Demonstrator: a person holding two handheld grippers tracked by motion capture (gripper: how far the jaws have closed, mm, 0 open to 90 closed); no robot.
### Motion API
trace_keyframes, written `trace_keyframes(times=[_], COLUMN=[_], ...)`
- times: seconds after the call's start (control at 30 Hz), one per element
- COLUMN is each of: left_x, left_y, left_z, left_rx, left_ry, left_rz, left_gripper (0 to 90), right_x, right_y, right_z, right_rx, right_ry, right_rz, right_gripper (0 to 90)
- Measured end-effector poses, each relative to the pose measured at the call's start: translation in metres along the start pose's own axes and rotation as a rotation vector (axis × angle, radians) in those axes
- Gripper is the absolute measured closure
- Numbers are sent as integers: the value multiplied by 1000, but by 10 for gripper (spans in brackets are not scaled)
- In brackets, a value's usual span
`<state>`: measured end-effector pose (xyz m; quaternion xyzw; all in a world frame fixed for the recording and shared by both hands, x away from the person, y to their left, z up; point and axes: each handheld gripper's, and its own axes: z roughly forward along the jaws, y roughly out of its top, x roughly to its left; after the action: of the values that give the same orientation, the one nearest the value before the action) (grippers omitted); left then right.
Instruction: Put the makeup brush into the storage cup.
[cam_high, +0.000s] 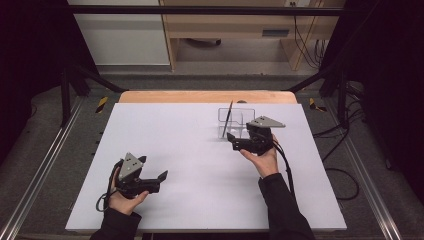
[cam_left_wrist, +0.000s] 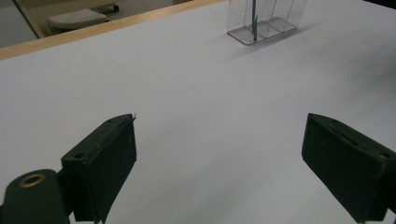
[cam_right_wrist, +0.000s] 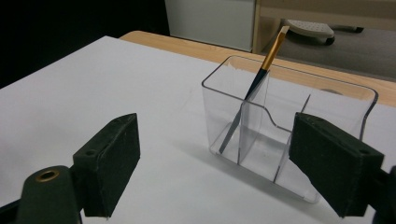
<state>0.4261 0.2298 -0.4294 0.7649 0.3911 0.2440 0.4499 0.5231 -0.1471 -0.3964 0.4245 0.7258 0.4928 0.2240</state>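
Observation:
A clear plastic holder (cam_high: 240, 120) with several compartments stands on the white table sheet (cam_high: 185, 145), toward the far right. A thin brush (cam_high: 229, 116) with a dark handle, gold ferrule and pale tip leans in its left compartment (cam_right_wrist: 261, 74). My right gripper (cam_high: 233, 140) is just on the near side of the holder (cam_right_wrist: 280, 126), open, with nothing between its jaws (cam_right_wrist: 215, 123). My left gripper (cam_high: 161, 177) rests low at the near left, open and empty (cam_left_wrist: 219, 126). From there the holder (cam_left_wrist: 264, 21) and the brush (cam_left_wrist: 254, 18) are far off.
A wooden table edge (cam_high: 200, 96) runs along the far side of the sheet. Black frame rails and cables (cam_high: 345, 150) flank the table. A white cabinet (cam_high: 125, 35) and a wooden shelf unit (cam_high: 235, 25) stand behind on the floor.

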Motion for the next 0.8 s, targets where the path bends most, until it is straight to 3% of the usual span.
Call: trace_keyframes(times=[0.43, 0.8], left_x=[1, 1], left_y=[0, -1], left_z=[0, 1], left_rx=[-2, 3], left_ry=[1, 2], left_rz=[-11, -13], left_gripper=[90, 89], right_x=[-1, -2], right_y=[-18, -37], right_z=[-40, -63], right_rx=[-9, 7], right_ry=[36, 47], right_rz=[-20, -33], right_gripper=[140, 123])
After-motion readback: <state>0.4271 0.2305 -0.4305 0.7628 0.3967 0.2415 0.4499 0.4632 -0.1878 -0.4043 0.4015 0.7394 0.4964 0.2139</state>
